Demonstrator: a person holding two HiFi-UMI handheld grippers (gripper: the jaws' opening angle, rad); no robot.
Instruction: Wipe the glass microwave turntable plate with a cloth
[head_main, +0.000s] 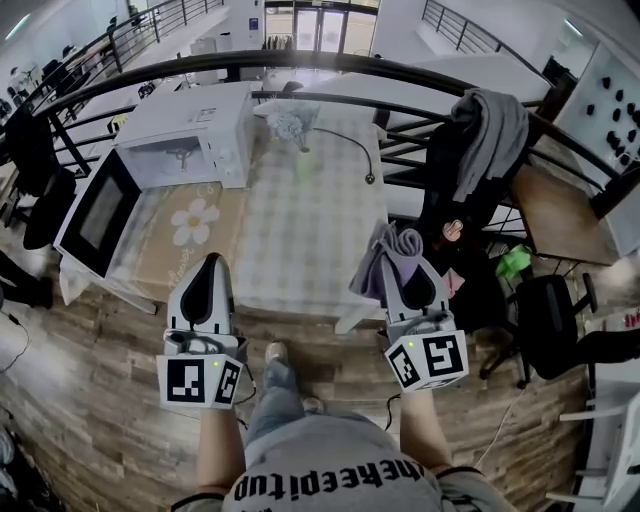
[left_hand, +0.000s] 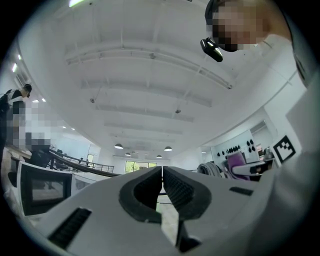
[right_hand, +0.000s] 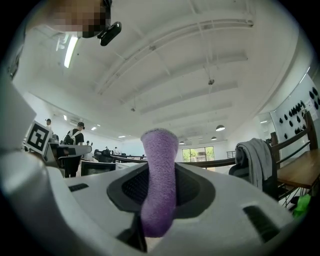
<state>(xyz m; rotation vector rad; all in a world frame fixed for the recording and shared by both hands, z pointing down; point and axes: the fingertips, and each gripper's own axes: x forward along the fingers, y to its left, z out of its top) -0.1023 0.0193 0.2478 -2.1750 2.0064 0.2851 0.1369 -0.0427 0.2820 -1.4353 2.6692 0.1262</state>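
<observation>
- While the right gripper (right_hand: 160, 167) is clamping the purple cloth (right_hand: 159, 192) between its jaws, the cloth is standing upright along them, its long axis running bottom to top at frame centre.
- In the head view, the cloth is bunching over that gripper's tips, lower centre-right.
- The left gripper (left_hand: 162, 172) is holding its jaws pressed together with nothing between them.
- A white microwave (head_main: 190, 130), upper left, is sitting on the table (head_main: 300, 230) with its door (head_main: 95, 215) hanging open; its inside is too small to make out.
- The shirt (head_main: 330, 480) print is showing "heepitup", partly cut off at the bottom edge.
</observation>
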